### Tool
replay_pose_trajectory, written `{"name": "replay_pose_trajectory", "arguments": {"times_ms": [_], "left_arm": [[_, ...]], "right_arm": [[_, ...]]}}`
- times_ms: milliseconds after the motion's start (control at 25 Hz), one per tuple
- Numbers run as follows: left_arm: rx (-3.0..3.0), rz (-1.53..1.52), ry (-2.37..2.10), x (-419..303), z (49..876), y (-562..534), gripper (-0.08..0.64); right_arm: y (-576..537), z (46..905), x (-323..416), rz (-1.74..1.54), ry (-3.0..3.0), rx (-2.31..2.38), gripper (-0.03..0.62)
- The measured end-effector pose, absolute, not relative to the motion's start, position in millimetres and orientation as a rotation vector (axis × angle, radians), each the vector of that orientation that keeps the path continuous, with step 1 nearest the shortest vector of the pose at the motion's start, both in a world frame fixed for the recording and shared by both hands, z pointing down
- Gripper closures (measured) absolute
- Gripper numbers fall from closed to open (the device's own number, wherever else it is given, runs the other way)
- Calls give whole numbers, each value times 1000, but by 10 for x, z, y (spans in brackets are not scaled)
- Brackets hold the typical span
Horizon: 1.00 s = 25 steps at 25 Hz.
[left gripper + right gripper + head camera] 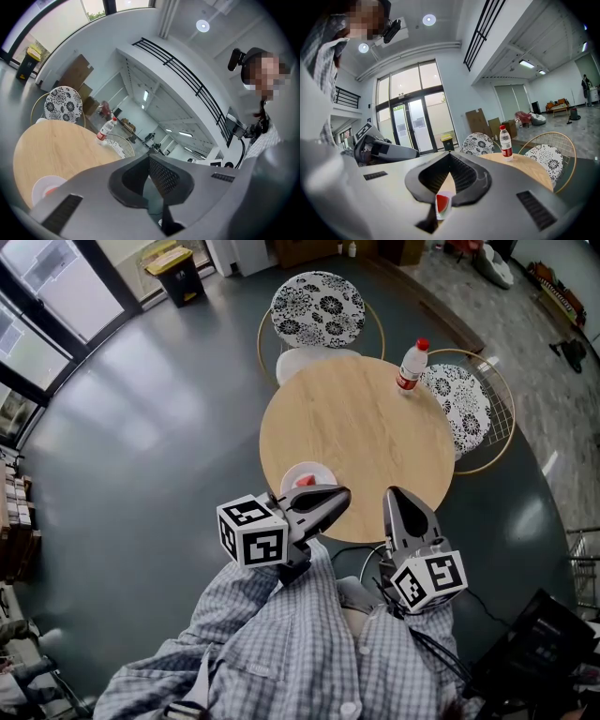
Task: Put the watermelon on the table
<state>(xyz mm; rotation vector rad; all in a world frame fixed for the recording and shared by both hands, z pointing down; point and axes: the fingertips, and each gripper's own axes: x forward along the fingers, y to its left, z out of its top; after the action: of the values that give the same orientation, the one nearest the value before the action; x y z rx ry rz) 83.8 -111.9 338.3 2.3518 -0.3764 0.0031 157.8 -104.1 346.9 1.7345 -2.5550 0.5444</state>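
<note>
A red watermelon piece (304, 481) lies on a small white plate (292, 473) at the near edge of the round wooden table (366, 442). My left gripper (343, 495) hovers just on the near side of the plate, shut and holding nothing. My right gripper (392, 493) is held beside it to the right, also shut and empty. In the left gripper view the plate (43, 186) shows at the lower left, beside the closed jaws. In the right gripper view the watermelon (442, 203) is seen through the hollow behind the closed jaws.
A plastic water bottle with a red cap (411, 364) stands at the table's far right edge. Two wire chairs with floral cushions (319, 307) (464, 409) stand round the far side. A bin (178, 273) stands by the glass doors.
</note>
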Motion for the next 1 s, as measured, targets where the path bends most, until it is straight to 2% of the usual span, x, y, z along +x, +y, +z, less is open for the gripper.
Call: {"name": "replay_pose_trajectory", "arguments": {"times_ms": [1000], "left_arm": [[2347, 14, -377, 740, 3428, -1030, 552]], "right_arm": [[-961, 3503, 1441, 609, -2578, 1707, 584]]}}
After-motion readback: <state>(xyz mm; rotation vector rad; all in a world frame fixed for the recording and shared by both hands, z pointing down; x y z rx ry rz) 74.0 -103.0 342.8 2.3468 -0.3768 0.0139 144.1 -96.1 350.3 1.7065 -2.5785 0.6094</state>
